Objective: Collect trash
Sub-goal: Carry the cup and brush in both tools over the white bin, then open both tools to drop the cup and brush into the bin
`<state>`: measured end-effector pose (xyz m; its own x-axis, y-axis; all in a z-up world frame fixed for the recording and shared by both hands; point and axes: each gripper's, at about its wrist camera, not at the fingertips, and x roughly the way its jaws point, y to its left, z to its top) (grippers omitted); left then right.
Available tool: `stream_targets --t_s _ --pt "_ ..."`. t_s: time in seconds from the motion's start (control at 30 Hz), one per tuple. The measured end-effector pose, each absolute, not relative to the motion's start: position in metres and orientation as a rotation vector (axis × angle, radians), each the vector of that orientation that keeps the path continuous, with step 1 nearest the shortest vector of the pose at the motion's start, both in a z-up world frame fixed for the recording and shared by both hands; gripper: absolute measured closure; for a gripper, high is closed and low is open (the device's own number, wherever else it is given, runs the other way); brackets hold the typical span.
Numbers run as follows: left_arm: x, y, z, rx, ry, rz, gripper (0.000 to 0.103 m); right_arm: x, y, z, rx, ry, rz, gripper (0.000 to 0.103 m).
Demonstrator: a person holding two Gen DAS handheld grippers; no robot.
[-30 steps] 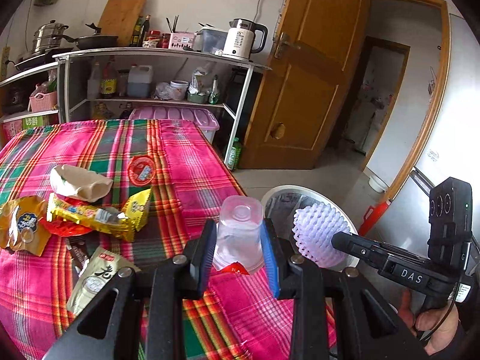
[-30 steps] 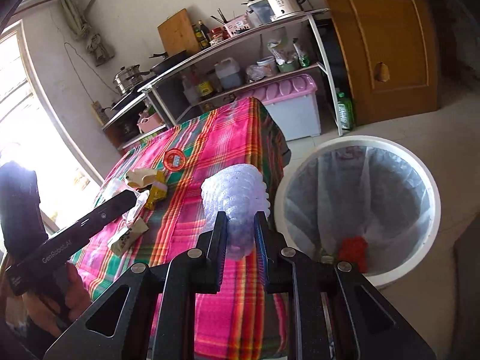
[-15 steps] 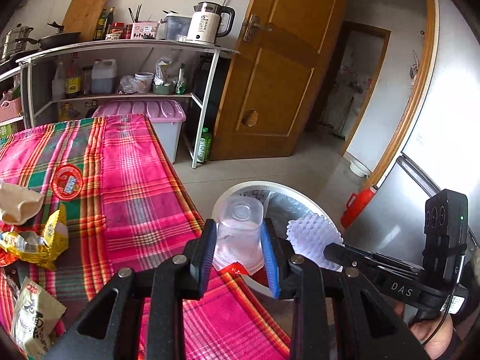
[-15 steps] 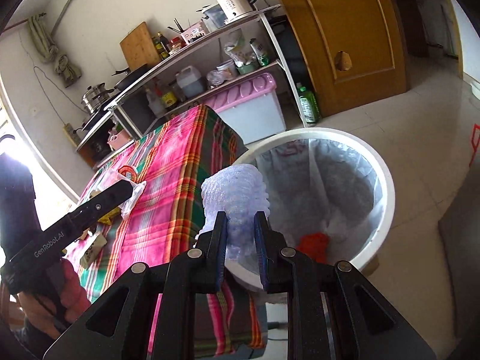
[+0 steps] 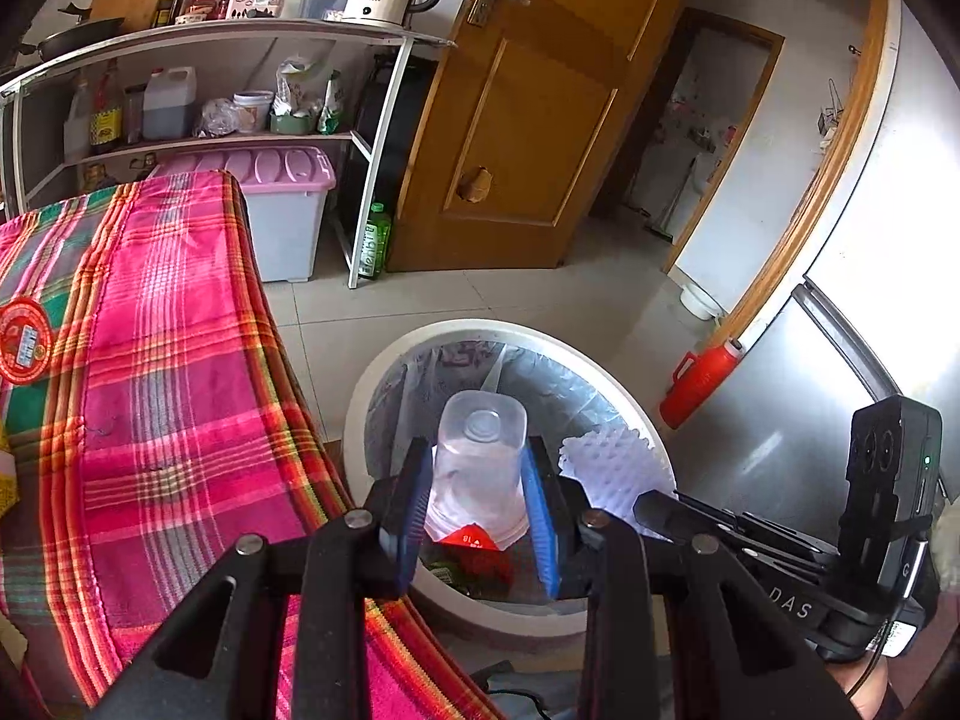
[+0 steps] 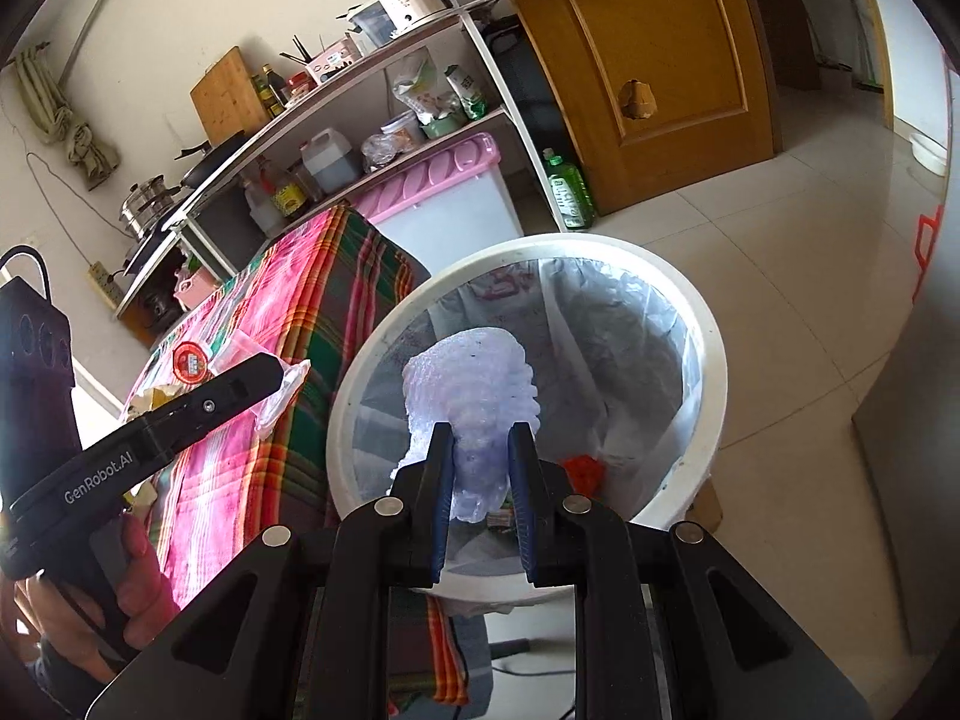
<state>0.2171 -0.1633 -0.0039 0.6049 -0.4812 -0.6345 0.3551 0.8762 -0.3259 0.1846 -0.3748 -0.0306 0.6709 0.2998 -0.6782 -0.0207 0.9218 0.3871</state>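
Observation:
My left gripper (image 5: 477,501) is shut on a clear plastic cup (image 5: 477,468), held bottom-out over the white trash bin (image 5: 384,372). My right gripper (image 6: 478,495) is shut on a white foam fruit net (image 6: 471,408), also held over the bin (image 6: 708,360). The foam net shows in the left wrist view (image 5: 612,468) beside the cup. The bin has a grey liner and red trash (image 6: 585,471) at its bottom. A round red lid (image 5: 21,339) and other wrappers (image 6: 156,399) lie on the plaid tablecloth (image 5: 168,396).
The table edge is left of the bin. A pink-lidded storage box (image 5: 282,204) and a metal shelf rack (image 5: 240,42) with a kettle stand behind. A green bottle (image 5: 375,240), a wooden door (image 5: 528,108) and a red thermos (image 5: 699,378) by the fridge surround the bin.
Both grippers have moved right, off the table, and now hold the cup and the foam net over the bin opening. The wrappers have slid out of the left wrist view.

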Motion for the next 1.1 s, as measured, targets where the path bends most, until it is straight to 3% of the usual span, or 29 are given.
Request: stream_targets --t_s 0.33,0.5,1.1 --pt "0.223 -0.173 -0.006 -0.184 0.806 -0.491 0.071 0.19 -0.383 -0.036 0.375 0.834 0.151 0.079" --pt "0.223 -0.17 -0.004 -0.189 0.796 -0.488 0.055 0.188 -0.382 -0.033 0.366 0.82 0.146 0.069" --pt "0.197 -0.144 0.015 -0.191 0.715 -0.43 0.055 0.172 -0.364 -0.012 0.322 0.742 0.174 0.067"
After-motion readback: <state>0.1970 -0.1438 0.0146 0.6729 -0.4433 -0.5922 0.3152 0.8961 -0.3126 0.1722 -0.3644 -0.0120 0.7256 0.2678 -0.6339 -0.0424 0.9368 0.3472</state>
